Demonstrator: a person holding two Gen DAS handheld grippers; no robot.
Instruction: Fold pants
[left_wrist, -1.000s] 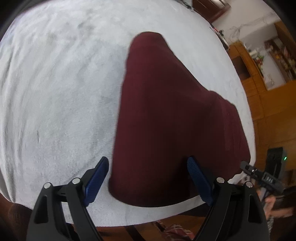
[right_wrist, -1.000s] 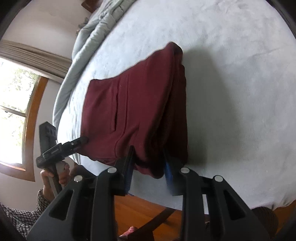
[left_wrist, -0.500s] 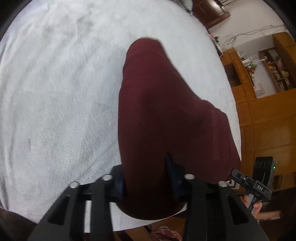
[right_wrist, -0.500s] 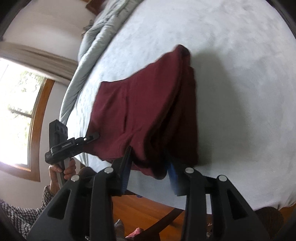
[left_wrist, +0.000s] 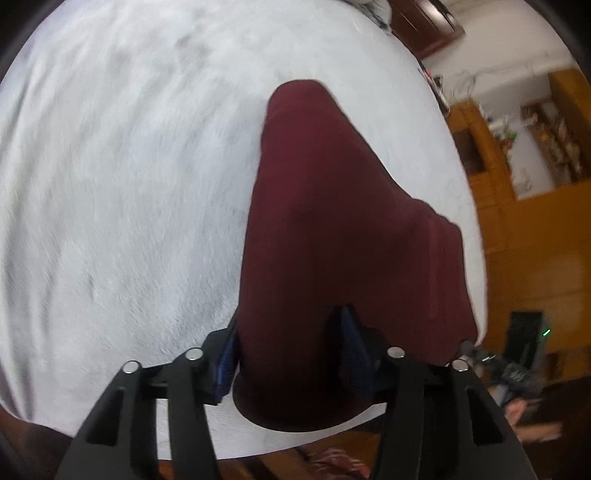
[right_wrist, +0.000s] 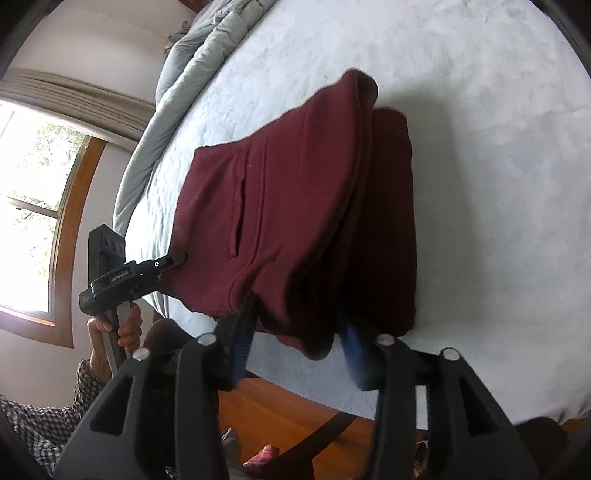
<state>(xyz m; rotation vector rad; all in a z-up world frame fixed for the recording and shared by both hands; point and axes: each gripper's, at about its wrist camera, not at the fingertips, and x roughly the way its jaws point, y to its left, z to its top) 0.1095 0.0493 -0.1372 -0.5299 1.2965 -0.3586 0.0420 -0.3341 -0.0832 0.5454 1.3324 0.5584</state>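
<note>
The maroon pants (left_wrist: 332, 229) lie partly folded on a bed under a white blanket (left_wrist: 110, 184). My left gripper (left_wrist: 291, 354) is shut on the near edge of the pants. In the right wrist view the pants (right_wrist: 288, 206) show a slit pocket and stacked layers. My right gripper (right_wrist: 299, 343) is shut on another part of the near edge, lifted a little off the bed. The left gripper (right_wrist: 147, 267) also shows at the left there, at the pants' corner.
The bed's near edge (right_wrist: 480, 398) drops to a wooden floor (right_wrist: 280, 413). A bunched grey duvet (right_wrist: 199, 48) lies along the far side. A window (right_wrist: 33, 206) is at the left. Wooden cabinets (left_wrist: 528, 221) stand to the right.
My left gripper went from open around the pants' edge to shut on it. Both grippers have lifted the near edge slightly and moved forward over the bed.
</note>
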